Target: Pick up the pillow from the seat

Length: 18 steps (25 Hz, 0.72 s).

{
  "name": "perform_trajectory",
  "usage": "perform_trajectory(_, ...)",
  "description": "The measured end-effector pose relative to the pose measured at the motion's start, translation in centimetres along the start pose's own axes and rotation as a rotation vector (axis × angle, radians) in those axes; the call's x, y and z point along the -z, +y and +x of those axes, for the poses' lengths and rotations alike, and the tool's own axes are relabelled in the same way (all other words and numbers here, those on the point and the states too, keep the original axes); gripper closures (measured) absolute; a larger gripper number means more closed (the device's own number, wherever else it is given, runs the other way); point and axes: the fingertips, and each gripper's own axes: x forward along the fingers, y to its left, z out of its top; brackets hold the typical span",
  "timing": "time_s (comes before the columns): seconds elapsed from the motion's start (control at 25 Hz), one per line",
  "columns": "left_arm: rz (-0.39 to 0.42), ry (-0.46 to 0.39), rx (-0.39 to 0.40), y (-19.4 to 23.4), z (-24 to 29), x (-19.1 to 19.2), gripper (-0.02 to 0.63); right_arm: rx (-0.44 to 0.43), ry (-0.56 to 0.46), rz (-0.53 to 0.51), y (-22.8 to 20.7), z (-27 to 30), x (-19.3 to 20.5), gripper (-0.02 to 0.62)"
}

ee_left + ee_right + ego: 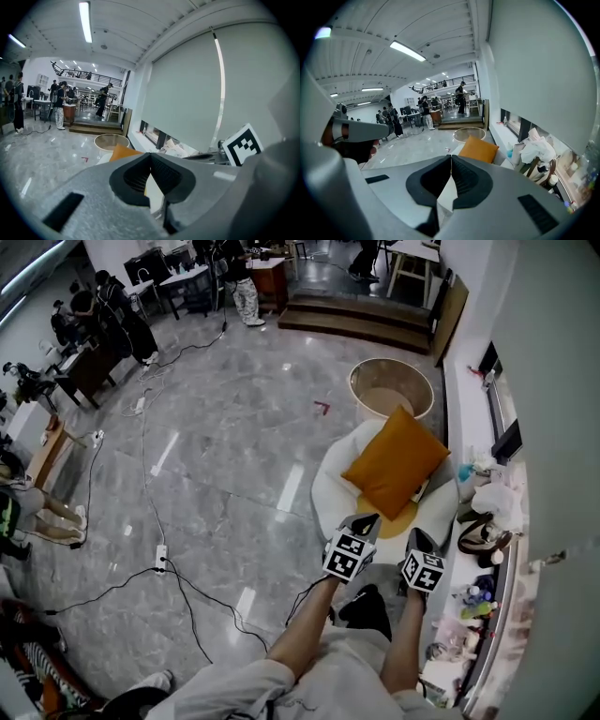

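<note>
Two grippers, close to body: left gripper [364, 521] and right gripper [418, 540], both w/ jaws pressed together, nothing held. Just ahead, one orange square fabric pillow [394, 461] sits on one white rounded seat [330, 486]. Imo: spread jaws wide first, then pinch a near corner, not the middle. Beyond: one round tan tub [392, 388].
</note>
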Motion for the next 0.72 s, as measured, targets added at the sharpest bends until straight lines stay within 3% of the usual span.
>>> perform_trajectory(0.28,0.016,0.013,0.011,1.0,2.0,-1.1,0.597,-0.007,0.006,-0.012,-0.1,2.5,-1.5,0.586)
perform_trajectory(0.6,0.009,-0.015,-0.051,5.0,3.6,-3.4,0.597,-0.038,0.017,0.045,0.3,7.2,-3.0,0.586)
perform_trajectory(0.72,0.018,-0.001,-0.047,6.4,4.6,-3.6,0.597,-0.028,0.049,0.011,0.5,9.5,-3.0,0.586)
